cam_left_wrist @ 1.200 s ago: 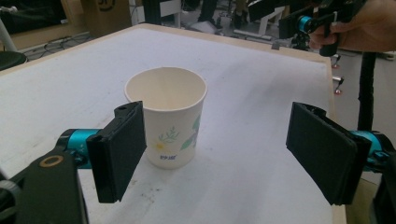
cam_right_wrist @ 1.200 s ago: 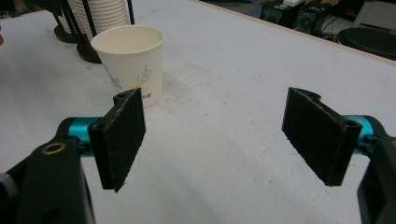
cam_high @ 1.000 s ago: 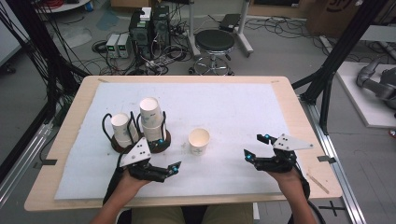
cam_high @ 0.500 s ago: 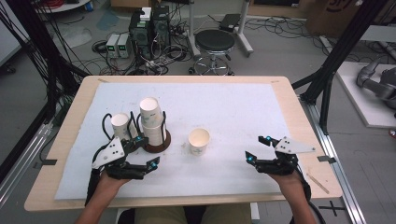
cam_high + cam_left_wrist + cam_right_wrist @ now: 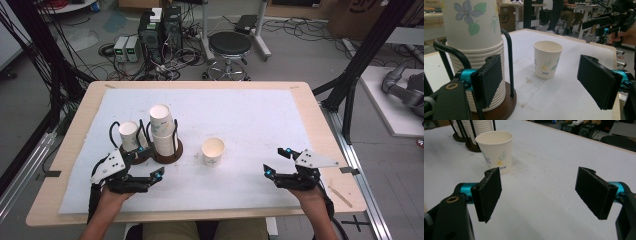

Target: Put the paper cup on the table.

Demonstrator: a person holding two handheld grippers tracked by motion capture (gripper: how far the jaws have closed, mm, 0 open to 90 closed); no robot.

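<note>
Left fingers: the left gripper [image 5: 150, 169] has its fingers [image 5: 490, 80] apart, nothing between them; it sits just beside the base of the cup stack [image 5: 163, 129].
Right fingers: the right gripper [image 5: 276, 162] has its fingers [image 5: 489, 192] apart and empty, low over the table [image 5: 250, 115], well apart from the cups.
Loose cup: one paper cup [image 5: 213, 152] stands upright and alone between the two grippers, nearer the stack; the left gripper view looks straight at it [image 5: 548, 59].
Stack: nested cups on a round dark holder [image 5: 171, 153] with black wire uprights; a second holder [image 5: 129, 136] beside it carries a shorter cup.
Progress (judgement): one cup appears to be out on the table; neither gripper touches it, so any grasp or re-stacking is not yet begun.
Writing: flower print on the cups; small print under the flower on the loose cup is too small to read; "SF" shows on a far box [image 5: 504, 18].
</note>
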